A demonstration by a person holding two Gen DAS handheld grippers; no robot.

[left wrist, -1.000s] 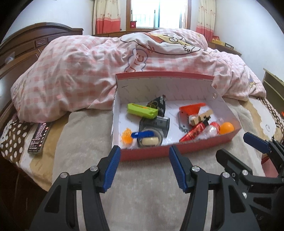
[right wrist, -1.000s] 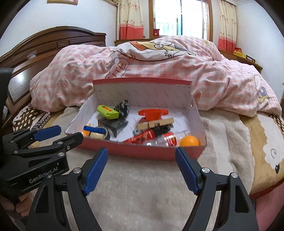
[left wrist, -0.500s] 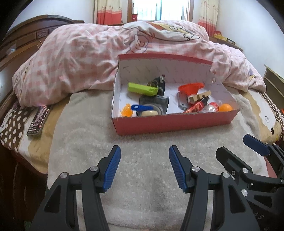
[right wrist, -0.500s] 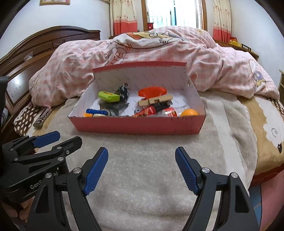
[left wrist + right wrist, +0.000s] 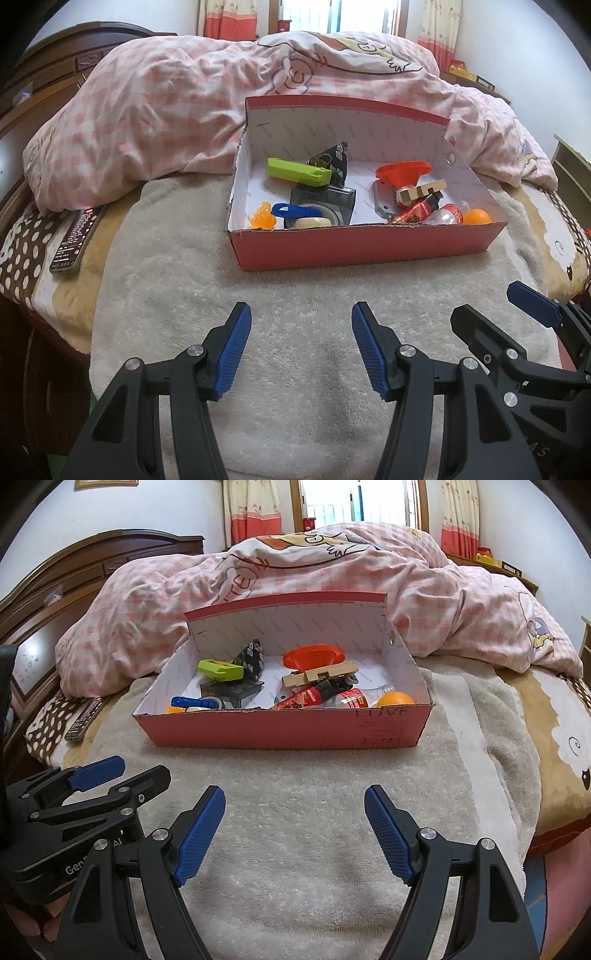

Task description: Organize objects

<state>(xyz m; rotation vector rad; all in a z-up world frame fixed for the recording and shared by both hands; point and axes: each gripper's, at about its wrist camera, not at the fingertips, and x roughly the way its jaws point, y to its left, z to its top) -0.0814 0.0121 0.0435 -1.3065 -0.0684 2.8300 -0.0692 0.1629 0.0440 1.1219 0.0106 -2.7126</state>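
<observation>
Left wrist view: a red cardboard box (image 5: 365,245) with a white inside sits on a cream towel (image 5: 295,295) spread over a bed. It holds a jumble: a lime-green tool (image 5: 297,171), a blue clip (image 5: 295,211), a roll of tape (image 5: 312,222), an orange funnel (image 5: 402,173), a wooden block (image 5: 419,191), a small bottle (image 5: 448,214) and an orange ball (image 5: 477,217). A pink checked quilt (image 5: 166,122) is heaped behind the box; a remote control (image 5: 74,240) lies to its left. Nearer the camera, the left gripper (image 5: 301,347) and right gripper (image 5: 295,830) hover over the towel, jaws spread and empty, well short of the box.
</observation>
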